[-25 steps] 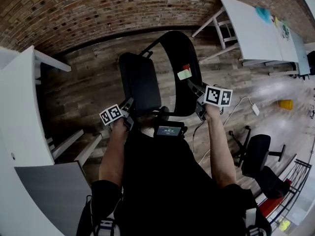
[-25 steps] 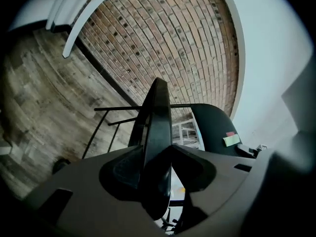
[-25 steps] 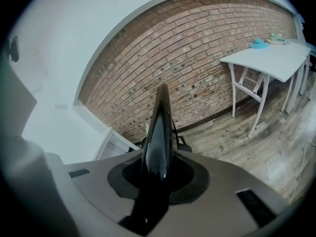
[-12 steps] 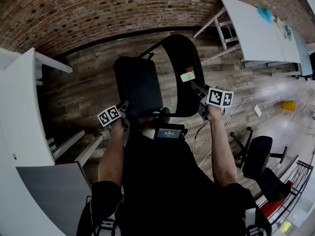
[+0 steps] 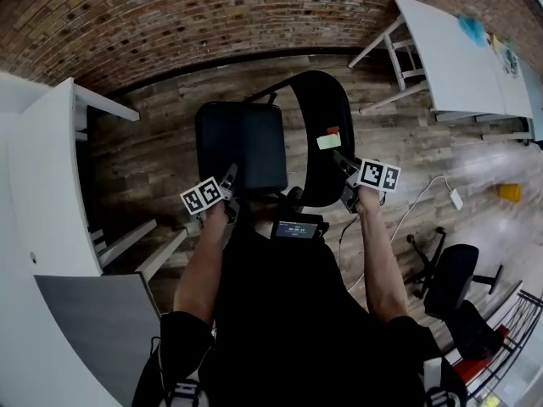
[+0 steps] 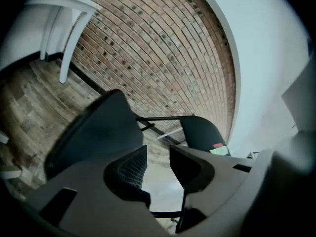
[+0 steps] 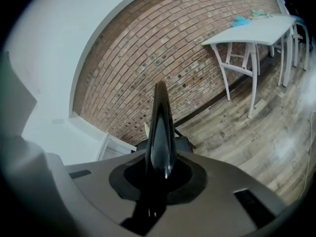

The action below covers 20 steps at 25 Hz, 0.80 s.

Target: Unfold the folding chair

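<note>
One chair (image 5: 242, 147), prob. wood floor (image 5: 153, 159), brick wall (image 5: 212, 15).

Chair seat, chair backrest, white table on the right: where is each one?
chair seat (image 5: 240, 147), head view, middle of cushion.
chair backrest (image 5: 312, 121), head view, middle of panel.
white table (image 5: 445, 53), head view, bare tabletop.

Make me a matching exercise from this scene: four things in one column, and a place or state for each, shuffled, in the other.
Things
1. right gripper
2. chair seat
3. white table
4. green and red sticker

Places or states
A. stuck on the backrest
B. near the brick wall, upper right in the head view
C. shut on the backrest's edge
D. black, left of the backrest in the head view

Pairs: 1-C, 2-D, 3-B, 4-A
</note>
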Available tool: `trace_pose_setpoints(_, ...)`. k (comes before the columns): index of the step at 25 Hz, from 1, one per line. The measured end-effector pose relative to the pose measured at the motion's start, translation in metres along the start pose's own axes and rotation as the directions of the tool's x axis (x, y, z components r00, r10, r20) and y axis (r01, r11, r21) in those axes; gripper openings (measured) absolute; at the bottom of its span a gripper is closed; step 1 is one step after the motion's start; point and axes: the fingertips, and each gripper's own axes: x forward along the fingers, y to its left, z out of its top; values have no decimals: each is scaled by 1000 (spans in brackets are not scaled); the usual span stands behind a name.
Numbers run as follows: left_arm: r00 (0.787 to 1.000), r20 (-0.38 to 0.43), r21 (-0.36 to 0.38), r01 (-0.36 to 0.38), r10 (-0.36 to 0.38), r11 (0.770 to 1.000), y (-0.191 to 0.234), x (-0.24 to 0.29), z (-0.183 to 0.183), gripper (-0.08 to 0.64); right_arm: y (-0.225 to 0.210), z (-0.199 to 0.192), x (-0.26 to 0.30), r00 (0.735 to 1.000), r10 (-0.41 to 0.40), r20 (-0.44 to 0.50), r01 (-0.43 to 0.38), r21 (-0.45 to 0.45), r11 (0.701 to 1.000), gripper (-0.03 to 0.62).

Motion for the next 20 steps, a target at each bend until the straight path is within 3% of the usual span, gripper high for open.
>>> trace_pose_setpoints(4,983,-72,4,167,-166,986,-61,28,-11,158,-1,-17,25,1000,29,-12,-28,38,999,61)
trace_pose_setpoints(9,938,-183,23,303,-294,953,-119,49,-31,156,-3,-32,52,997,56,-44,-54,46,997,61)
trace_pose_setpoints(13,911,-256,56,346,-322,936,-143,58,-44,155,4,-38,66,994,82,-69,-79,37,996,63)
trace_pose_setpoints(20,890,-310,59,369,-334,928,-155,67,-61,155,14,-42,72,991,107,-81,-105,36,994,67)
